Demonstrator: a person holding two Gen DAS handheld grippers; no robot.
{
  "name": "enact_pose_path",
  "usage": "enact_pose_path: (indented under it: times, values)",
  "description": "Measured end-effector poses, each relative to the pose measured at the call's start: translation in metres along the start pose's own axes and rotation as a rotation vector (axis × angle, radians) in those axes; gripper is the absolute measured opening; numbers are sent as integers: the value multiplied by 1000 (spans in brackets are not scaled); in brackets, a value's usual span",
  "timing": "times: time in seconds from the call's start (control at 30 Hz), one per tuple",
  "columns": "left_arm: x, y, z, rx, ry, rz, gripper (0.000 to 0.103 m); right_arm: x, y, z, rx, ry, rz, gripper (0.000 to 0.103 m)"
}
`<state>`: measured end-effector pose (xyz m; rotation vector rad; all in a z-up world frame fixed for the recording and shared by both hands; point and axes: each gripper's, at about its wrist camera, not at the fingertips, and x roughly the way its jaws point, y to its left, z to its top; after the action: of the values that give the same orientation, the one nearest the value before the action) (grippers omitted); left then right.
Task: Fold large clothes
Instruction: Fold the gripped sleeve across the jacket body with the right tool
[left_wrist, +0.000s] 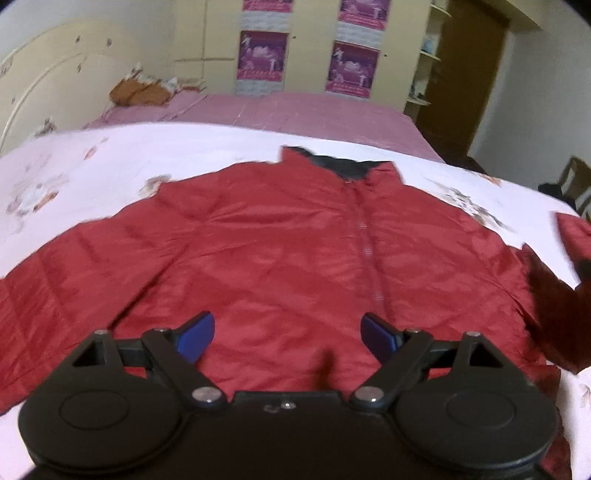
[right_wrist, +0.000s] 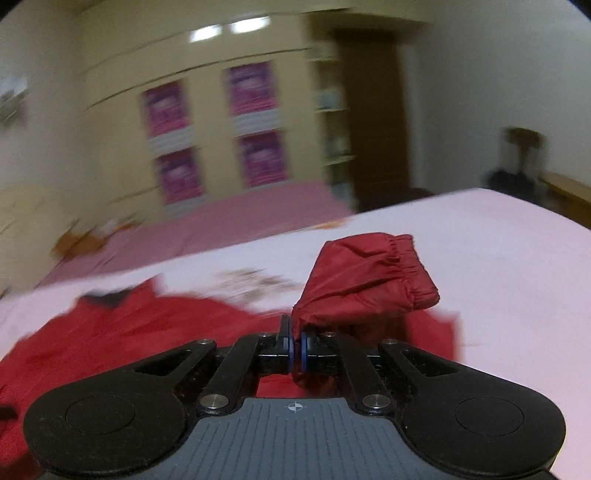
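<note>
A red padded jacket (left_wrist: 280, 251) lies front up on the white floral bedspread (left_wrist: 110, 158), zipped, dark collar lining at the far end. My left gripper (left_wrist: 288, 332) is open and empty, hovering over the jacket's lower front. My right gripper (right_wrist: 297, 347) is shut on the jacket's right sleeve (right_wrist: 369, 284) near its elastic cuff and holds it lifted above the bed. The jacket body (right_wrist: 129, 332) lies to the left in the right wrist view. The lifted sleeve also shows at the right edge of the left wrist view (left_wrist: 572, 232).
A pink sheet (left_wrist: 295, 110) covers the far part of the bed, with an orange-brown pillow (left_wrist: 138, 92) by the headboard. A cream wardrobe with purple posters (left_wrist: 306, 55) stands behind. A brown door (right_wrist: 373, 118) and a chair (right_wrist: 521, 155) are to the right.
</note>
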<state>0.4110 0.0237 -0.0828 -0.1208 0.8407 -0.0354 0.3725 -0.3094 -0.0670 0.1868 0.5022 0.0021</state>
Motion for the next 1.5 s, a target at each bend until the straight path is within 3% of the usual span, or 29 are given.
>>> enact_pose_path:
  times: [0.27,0.5,0.53,0.57,0.6,0.67,0.7,0.73,0.8,0.87,0.93,1.0,1.07,1.2,1.27,1.33,1.4,1.5]
  values:
    - [-13,61,-5,-62,-2,-67,82,9,147,-52,-248,146,247,3]
    - [-21,95,-9,-106,-8,-74,81,35,231,-99,-388,251,341,5]
    - [-22,97,-9,-110,-10,-78,82,35,242,-106,-433,250,326,15]
    - [-22,98,-9,-110,-11,-81,84,32,248,-112,-464,234,312,56]
    - [-22,98,-9,-108,-12,-85,84,32,246,-108,-468,193,332,83]
    - [-21,93,-7,-99,-13,-108,85,19,244,-106,-452,141,365,82]
    - [-21,89,-7,-93,-16,-128,85,14,240,-103,-438,136,350,76]
    - [-20,84,-7,-83,-15,-153,85,9,232,-100,-413,131,352,70]
    - [-13,66,-4,-48,-2,-215,88,6,211,-85,-350,123,319,41]
    - [-6,43,-1,13,-9,-234,96,4,184,-72,-271,110,268,32]
    - [7,27,1,59,-6,-216,96,-2,154,-62,-192,99,197,32]
    - [27,19,5,55,41,-173,88,-8,129,-53,-145,102,145,32]
    - [43,19,8,32,80,-95,74,-26,101,-47,-108,105,97,32]
    - [47,26,11,6,67,-14,74,-49,64,-39,-51,109,31,32]
    - [45,25,13,15,47,43,86,-51,51,-39,-24,118,15,32]
    - [45,28,12,33,47,64,88,-55,41,-40,4,124,7,32]
    - [54,26,9,56,79,64,83,-57,37,-41,21,128,6,32]
    - [61,29,7,73,57,50,58,-59,36,-41,13,138,6,32]
